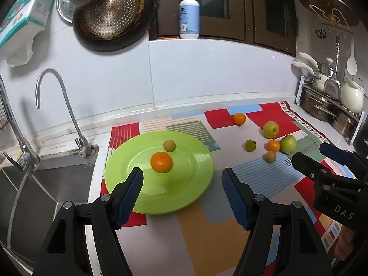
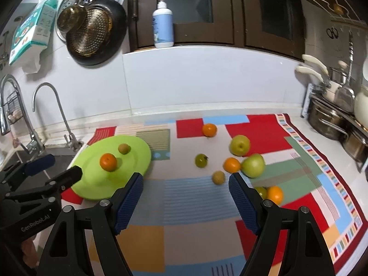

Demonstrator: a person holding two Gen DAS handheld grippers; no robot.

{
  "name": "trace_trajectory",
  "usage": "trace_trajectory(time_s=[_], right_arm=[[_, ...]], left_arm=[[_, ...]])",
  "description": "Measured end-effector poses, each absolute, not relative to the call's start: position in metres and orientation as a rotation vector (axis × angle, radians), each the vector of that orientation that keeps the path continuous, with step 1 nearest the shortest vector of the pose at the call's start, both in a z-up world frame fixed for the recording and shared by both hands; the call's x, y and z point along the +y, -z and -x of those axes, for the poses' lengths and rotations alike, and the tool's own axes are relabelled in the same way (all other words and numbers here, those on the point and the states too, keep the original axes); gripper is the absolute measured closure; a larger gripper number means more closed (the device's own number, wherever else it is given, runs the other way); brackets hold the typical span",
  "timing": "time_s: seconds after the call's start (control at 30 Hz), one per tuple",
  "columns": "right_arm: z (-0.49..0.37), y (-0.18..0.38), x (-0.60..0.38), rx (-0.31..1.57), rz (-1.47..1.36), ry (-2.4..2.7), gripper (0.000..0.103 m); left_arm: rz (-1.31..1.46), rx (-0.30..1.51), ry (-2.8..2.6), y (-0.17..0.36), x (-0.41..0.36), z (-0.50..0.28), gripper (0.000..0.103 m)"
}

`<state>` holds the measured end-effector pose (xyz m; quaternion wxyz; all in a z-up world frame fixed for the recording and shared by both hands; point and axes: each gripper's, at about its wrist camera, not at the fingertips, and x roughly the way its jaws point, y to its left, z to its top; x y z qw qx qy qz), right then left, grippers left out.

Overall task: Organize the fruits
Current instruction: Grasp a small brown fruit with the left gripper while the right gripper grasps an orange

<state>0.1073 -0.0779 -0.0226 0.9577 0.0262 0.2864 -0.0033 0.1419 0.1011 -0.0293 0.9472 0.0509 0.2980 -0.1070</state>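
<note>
Right wrist view: the right claw (image 2: 185, 185) is spread and empty, as is the left claw (image 1: 182, 179). Loose fruit clusters ahead: a small brown fruit (image 2: 218, 177) near an orange (image 2: 232, 164). A careless pinch could roll neighbours off the tabletop (image 2: 161, 230), away from the green plate (image 2: 138, 154).

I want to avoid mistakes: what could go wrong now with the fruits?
The orange touches a green apple, so grasping one may set the other rolling. The green plate sits near the sink; a push could slide it there. Its tangerine may roll when more fruit lands.
</note>
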Motion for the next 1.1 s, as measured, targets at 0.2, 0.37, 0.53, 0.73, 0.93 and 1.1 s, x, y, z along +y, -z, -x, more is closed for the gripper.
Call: trace_trajectory(time_s=[0.2,0.37,0.53,0.73,0.93,1.1], right_arm=[[-0.096,0.021,-0.099,0.572,-0.057,0.002,0.026],[-0.092,0.018,-0.126,0.579,-0.083,-0.021,0.026],[-0.091,0.020,-0.151,0.587,-0.078,-0.011,0.026],[-0.090,0.021,-0.178,0.579,-0.080,0.010,0.026],[-0.091,0.027,-0.197,0.574,-0.105,0.020,0.026],[-0.099,0.037,-0.213,0.606,-0.166,0.043,0.026]], left_arm=[[-0.113,0.591,0.225,0.026,0.076,-0.132,0.033],[-0.109,0.580,0.247,0.024,0.050,-0.126,0.033],[-0.113,0.573,0.266,0.022,0.023,-0.125,0.033],[-0.123,0.583,0.291,0.025,-0.003,-0.130,0.033],[-0.143,0.592,0.312,0.030,-0.024,-0.139,0.033],[-0.161,0.599,0.341,0.036,-0.037,-0.151,0.033]])
